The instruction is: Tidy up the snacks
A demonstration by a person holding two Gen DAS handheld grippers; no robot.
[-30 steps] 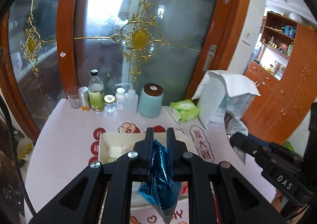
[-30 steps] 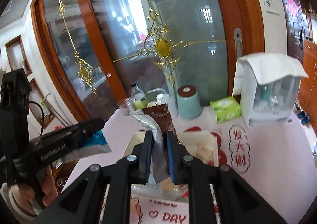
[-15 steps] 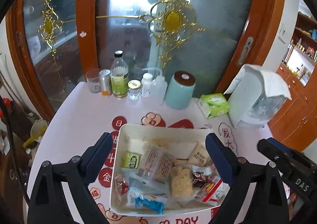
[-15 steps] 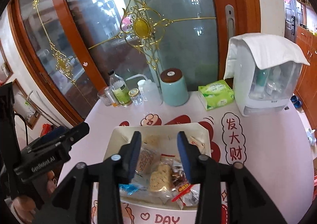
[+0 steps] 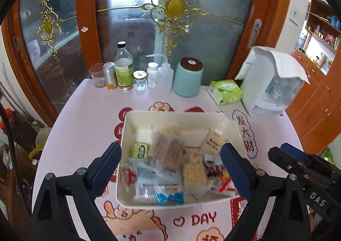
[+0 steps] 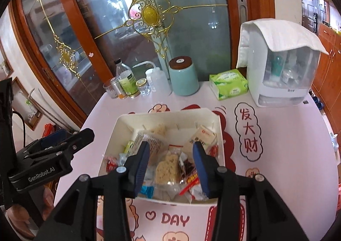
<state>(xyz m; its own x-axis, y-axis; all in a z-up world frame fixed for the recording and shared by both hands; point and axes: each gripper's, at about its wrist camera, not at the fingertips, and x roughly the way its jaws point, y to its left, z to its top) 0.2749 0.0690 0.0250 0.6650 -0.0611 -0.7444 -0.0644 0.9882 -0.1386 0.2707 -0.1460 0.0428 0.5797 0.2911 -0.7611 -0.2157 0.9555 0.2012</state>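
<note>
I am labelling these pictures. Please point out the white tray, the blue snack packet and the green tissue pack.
white tray (image 5: pixel 170 115), left wrist view, bare far wall.
blue snack packet (image 5: pixel 170 198), left wrist view, middle of the wrapper.
green tissue pack (image 6: pixel 229 86), right wrist view, top face.

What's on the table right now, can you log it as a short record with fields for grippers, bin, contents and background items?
left gripper: open, empty, over the bin
right gripper: open, empty, over the bin
bin: white, on pink tablecloth
contents: blue packet, noodle cake, other wrapped snacks
background: teal canister, tissue pack, bottles
</note>
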